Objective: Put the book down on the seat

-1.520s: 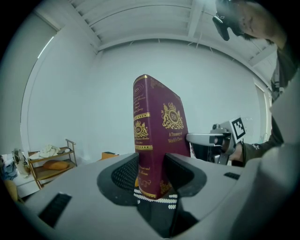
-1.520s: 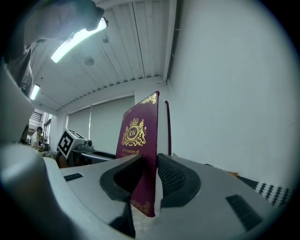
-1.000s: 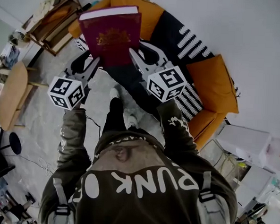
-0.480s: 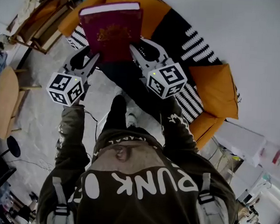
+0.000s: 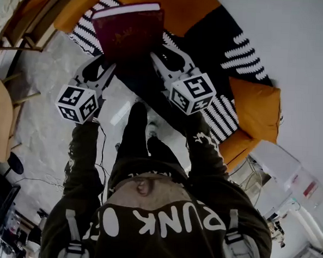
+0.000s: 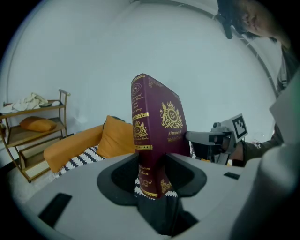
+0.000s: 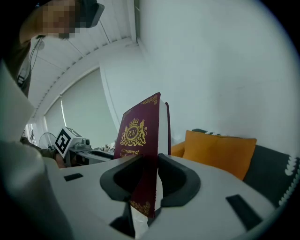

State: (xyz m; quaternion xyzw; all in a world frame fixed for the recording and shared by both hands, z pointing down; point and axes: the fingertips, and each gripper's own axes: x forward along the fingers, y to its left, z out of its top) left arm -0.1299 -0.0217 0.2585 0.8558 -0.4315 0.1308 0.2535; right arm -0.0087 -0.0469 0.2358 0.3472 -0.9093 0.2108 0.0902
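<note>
The book (image 5: 129, 34), a maroon hardback with gilt on the cover, is up in the air and upright, its lower edge pinched from both sides. The left gripper (image 5: 109, 68) is clamped on the spine corner, and the right gripper (image 5: 156, 57) is clenched on the opposite lower corner, over the cover and pages. Each gripper view shows its jaws closed tight on the book (image 6: 157, 136) (image 7: 140, 140).

Over the last second the person has stepped forward. The book has travelled from above the floor's edge to over the near part of the sofa, and it has dropped a little. The dark seat (image 5: 211, 33) with its striped throw (image 5: 228, 111) lies just beyond and right of the book, between the orange cushions (image 5: 256, 104). A wooden shelf (image 5: 26, 14) stands far left.

The carry looks nearly done. What remains, I judge, is lowering the book flat onto the seat and letting go.
</note>
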